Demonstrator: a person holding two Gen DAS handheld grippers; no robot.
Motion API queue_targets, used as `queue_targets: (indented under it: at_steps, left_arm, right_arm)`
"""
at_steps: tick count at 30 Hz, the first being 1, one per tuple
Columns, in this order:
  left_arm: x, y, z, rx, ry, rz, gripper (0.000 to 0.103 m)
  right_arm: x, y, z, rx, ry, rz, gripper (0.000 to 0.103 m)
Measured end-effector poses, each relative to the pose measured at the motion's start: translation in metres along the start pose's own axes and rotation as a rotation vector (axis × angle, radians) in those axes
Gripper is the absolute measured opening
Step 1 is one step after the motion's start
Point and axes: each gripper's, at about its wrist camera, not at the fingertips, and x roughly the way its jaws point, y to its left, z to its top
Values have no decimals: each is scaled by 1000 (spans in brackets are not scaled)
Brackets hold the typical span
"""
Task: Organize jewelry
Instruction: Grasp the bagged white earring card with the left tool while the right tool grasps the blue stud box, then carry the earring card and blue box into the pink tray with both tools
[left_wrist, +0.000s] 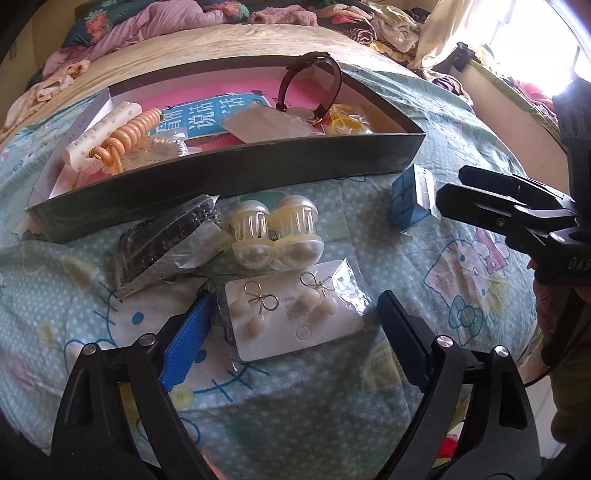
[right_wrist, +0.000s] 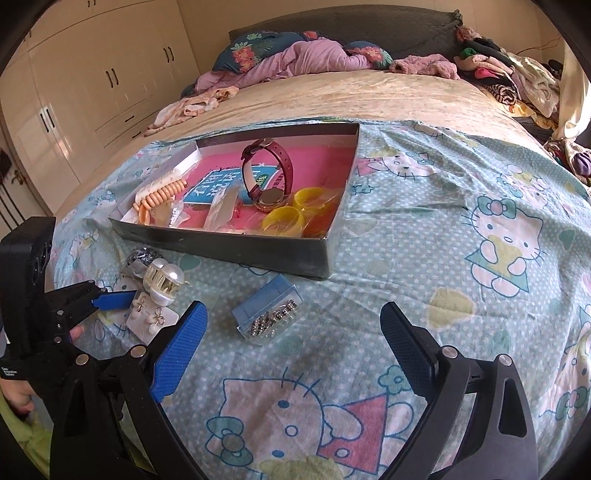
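A shallow dark box (left_wrist: 221, 181) (right_wrist: 258, 247) lies on the bed and holds a maroon watch (right_wrist: 269, 173), an orange coil (left_wrist: 129, 129), yellow rings (right_wrist: 284, 218) and plastic packets. In front of it lie a bagged card of bow earrings (left_wrist: 291, 317), two pearl-topped cases (left_wrist: 277, 232), a bag of dark beads (left_wrist: 162, 243) and a small blue box of crystal studs (right_wrist: 269, 314). My left gripper (left_wrist: 295, 321) is open, its jaws on either side of the earring card. My right gripper (right_wrist: 291, 328) is open just short of the blue box.
The Hello Kitty sheet (right_wrist: 443, 258) covers the near half of the bed. Heaped clothes and bedding (right_wrist: 295, 55) lie at the far end and along the right edge. White wardrobes (right_wrist: 92, 81) stand to the left.
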Motion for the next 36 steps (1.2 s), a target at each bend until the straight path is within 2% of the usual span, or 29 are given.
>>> queue_targets:
  at_steps: [6,11,14,16,23,28,36]
  left_arm:
    - [-5,-3,-2,31,-12,-3,65]
    - [-12,-6,-6,55,-20,-18,58]
    - [-17,-7,-7,62,-24,-29,58]
    - [-21,-7,-7,59,-34,-39,58]
    - [-42,1,-6,44,-80,-56,57]
    - [-59,12,-1,19,-133,-35,57]
    - [-81,33,17,-34,-203,-16,57]
  right_arm:
    - [20,10,3,-42,37,17,92]
    - [35,14,5,-45,67,36,77]
    - [39,18,5,-57,64,32,61]
    - [39,18,4,-62,59,29,46]
    - [23,14,0,-31,33,35,46]
    - [-5,14,1,-19,-19,43,46]
    - [-34,21,20,-34,-108,54,46]
